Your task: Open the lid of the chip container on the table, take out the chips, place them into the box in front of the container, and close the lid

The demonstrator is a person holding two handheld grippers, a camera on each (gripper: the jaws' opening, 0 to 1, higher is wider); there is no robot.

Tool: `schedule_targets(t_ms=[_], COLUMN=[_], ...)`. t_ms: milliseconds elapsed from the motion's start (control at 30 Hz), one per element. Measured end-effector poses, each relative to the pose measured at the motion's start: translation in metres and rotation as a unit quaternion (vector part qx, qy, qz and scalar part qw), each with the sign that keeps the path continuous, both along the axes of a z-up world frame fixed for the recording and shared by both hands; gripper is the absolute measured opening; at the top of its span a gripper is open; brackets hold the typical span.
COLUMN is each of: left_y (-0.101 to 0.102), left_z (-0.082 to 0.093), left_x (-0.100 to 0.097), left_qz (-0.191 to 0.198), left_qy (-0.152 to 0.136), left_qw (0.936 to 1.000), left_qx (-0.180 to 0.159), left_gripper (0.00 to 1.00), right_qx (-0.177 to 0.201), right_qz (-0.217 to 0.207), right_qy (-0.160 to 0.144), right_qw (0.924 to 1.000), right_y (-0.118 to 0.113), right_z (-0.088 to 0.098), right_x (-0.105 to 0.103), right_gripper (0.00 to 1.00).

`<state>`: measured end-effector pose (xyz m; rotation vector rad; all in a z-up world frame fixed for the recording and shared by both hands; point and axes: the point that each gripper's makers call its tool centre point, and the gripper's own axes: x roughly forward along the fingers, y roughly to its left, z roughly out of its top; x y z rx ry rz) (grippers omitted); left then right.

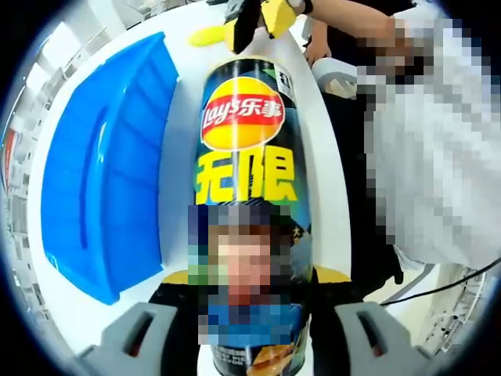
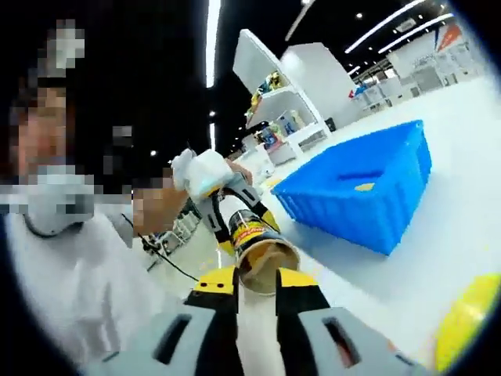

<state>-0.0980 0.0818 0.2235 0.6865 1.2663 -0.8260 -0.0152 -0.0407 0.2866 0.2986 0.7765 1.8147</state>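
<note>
The chip can (image 1: 249, 149), dark with a red and yellow logo, lies lengthwise between my left gripper's (image 1: 254, 276) jaws, which are shut on its lower body. It is lifted above the white table (image 1: 180, 157). In the right gripper view the can's open mouth (image 2: 266, 262) faces the camera, brown inside. My right gripper (image 2: 258, 283) sits right at that mouth, jaws close together with a pale strip between them; whether they grip it is unclear. The right gripper (image 1: 254, 19) also shows at the can's far end. The blue box (image 1: 109, 172) (image 2: 360, 192) lies beside the can.
A yellow rounded thing (image 1: 207, 35) (image 2: 470, 313) lies on the table near the box. A person (image 1: 438, 141) in a light top stands close along the table's edge, with a gloved hand (image 2: 205, 174) on the left gripper (image 2: 239, 200). Shelves (image 2: 282, 102) stand far behind.
</note>
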Motion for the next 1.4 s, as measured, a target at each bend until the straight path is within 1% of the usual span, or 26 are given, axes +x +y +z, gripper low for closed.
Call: schedule_targets(t_ms=[33,67,100,133,167,200,233,267,300,400,467,533,567,600,667,733,767,867,967,1000,1033,1100,1233,1400], left_y=[0.0,0.0,0.0,0.0,0.0,0.0,0.0,0.0,0.0,0.0,0.0,0.0,0.0,0.0,0.0,0.0,0.0,0.0,0.0,0.0,0.0,0.0,0.0,-0.001], left_z=[0.0,0.0,0.0,0.0,0.0,0.0,0.0,0.0,0.0,0.001,0.001,0.001,0.001,0.001,0.001,0.001,0.001,0.0,0.0,0.0,0.0,0.0,0.0,0.0], left_x=[0.0,0.0,0.0,0.0,0.0,0.0,0.0,0.0,0.0,0.0,0.0,0.0,0.0,0.0,0.0,0.0,0.0,0.0,0.0,0.0,0.0,0.0,0.001,0.0], left_qz=[0.0,0.0,0.0,0.0,0.0,0.0,0.0,0.0,0.0,0.0,0.0,0.0,0.0,0.0,0.0,0.0,0.0,0.0,0.0,0.0,0.0,0.001,0.0,-0.001], left_qy=[0.0,0.0,0.0,0.0,0.0,0.0,-0.001,-0.001,-0.001,-0.001,-0.001,-0.001,-0.001,-0.001,-0.001,-0.001,-0.001,-0.001,-0.002,-0.002,-0.002,-0.002,-0.003,-0.003], left_qw=[1.0,1.0,1.0,1.0,1.0,1.0,1.0,1.0,1.0,1.0,1.0,1.0,1.0,1.0,1.0,1.0,1.0,1.0,1.0,1.0,1.0,1.0,1.0,1.0], left_qx=[0.0,0.0,0.0,0.0,0.0,0.0,0.0,0.0,0.0,0.0,0.0,0.0,0.0,0.0,0.0,0.0,-0.001,-0.001,-0.002,-0.002,-0.002,-0.003,-0.003,-0.003], left_gripper=[0.55,0.55,0.55,0.55,0.55,0.55,0.55,0.55,0.55,0.55,0.55,0.55,0.55,0.55,0.55,0.55,0.55,0.55,0.55,0.55,0.55,0.55,0.55,0.55], right_qx=[0.0,-0.015,-0.006,0.001,-0.006,-0.003,-0.003,-0.011,-0.016,-0.029,-0.026,-0.034,-0.042,-0.043,-0.036,-0.036,-0.038,-0.05,-0.063,-0.067,-0.062,-0.069,-0.076,-0.077], right_qz=[-0.011,-0.016,-0.015,-0.015,-0.014,-0.016,-0.016,-0.017,-0.017,-0.023,-0.022,-0.024,-0.024,-0.022,-0.016,-0.018,-0.018,-0.019,-0.021,-0.024,-0.022,-0.023,-0.025,-0.024], right_qy=[0.017,0.053,0.064,0.084,0.099,0.102,0.095,0.092,0.093,0.118,0.126,0.129,0.139,0.14,0.152,0.153,0.146,0.15,0.157,0.151,0.159,0.169,0.18,0.185], right_qw=[0.9998,0.9984,0.9978,0.9963,0.9949,0.9946,0.9954,0.9955,0.9954,0.9923,0.9914,0.9908,0.9891,0.989,0.9876,0.9874,0.9883,0.9873,0.9853,0.9859,0.9851,0.983,0.9803,0.9795], right_y=[0.003,0.004,0.005,0.006,0.006,0.007,0.007,0.009,0.01,0.012,0.014,0.016,0.018,0.019,0.021,0.023,0.025,0.028,0.03,0.03,0.03,0.03,0.03,0.03], right_z=[0.001,-0.001,0.001,0.005,0.005,0.006,0.005,0.004,0.003,0.003,0.004,0.002,0.001,0.001,0.007,0.01,0.01,0.007,0.004,0.001,0.003,0.001,0.001,0.001], right_x=[0.001,-0.001,0.002,0.0,-0.001,-0.001,-0.001,-0.008,-0.01,-0.011,-0.012,-0.013,-0.014,-0.015,-0.017,-0.018,-0.019,-0.021,-0.023,-0.022,-0.023,-0.024,-0.025,-0.025], right_gripper=[0.18,0.17,0.17,0.17,0.16,0.16,0.16,0.16,0.16,0.14,0.13,0.12,0.12,0.12,0.12,0.12,0.12,0.12,0.07,0.04,0.04,0.04,0.03,0.02])
